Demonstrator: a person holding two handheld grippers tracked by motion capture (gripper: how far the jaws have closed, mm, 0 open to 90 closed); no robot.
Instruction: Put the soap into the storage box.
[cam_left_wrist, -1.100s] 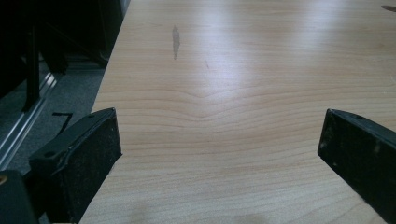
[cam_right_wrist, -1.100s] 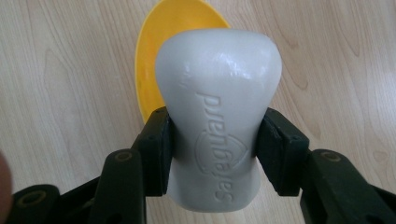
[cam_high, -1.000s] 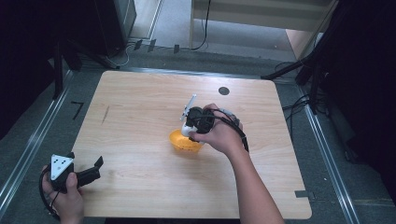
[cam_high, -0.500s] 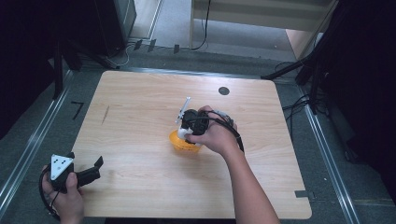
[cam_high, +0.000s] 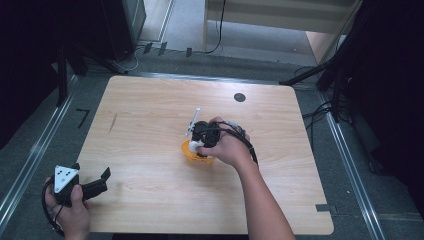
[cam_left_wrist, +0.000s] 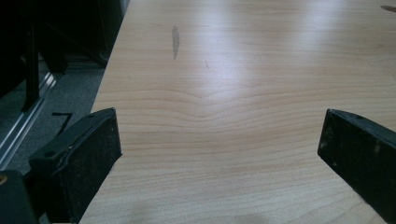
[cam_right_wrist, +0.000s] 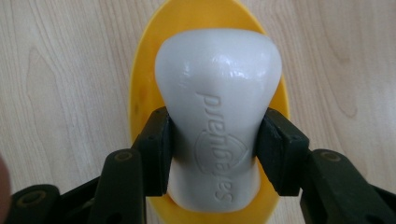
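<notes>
A small yellow bowl (cam_high: 191, 153) sits near the middle of the wooden table (cam_high: 150, 115). My right gripper (cam_high: 201, 146) points down into it, shut on a white pestle-shaped handle (cam_right_wrist: 215, 116) with embossed lettering; the handle's broad end lies over the yellow bowl (cam_right_wrist: 140, 107). The jaws press on the handle's narrow waist from both sides. My left gripper (cam_high: 102, 181) rests at the table's near left corner, held by a hand, jaws wide apart. In the left gripper view its fingers (cam_left_wrist: 84, 154) frame bare wood with nothing between them.
A dark round mark (cam_high: 239, 97) lies on the table's far right part. A thin dark smudge (cam_left_wrist: 175, 39) marks the wood at the left. Metal rails (cam_high: 30, 160) and cables (cam_high: 320, 110) run on the floor around the table.
The right hand and gripper have shifted slightly toward me and down, bringing the white handle lower into the yellow bowl. The left gripper has stayed put.
</notes>
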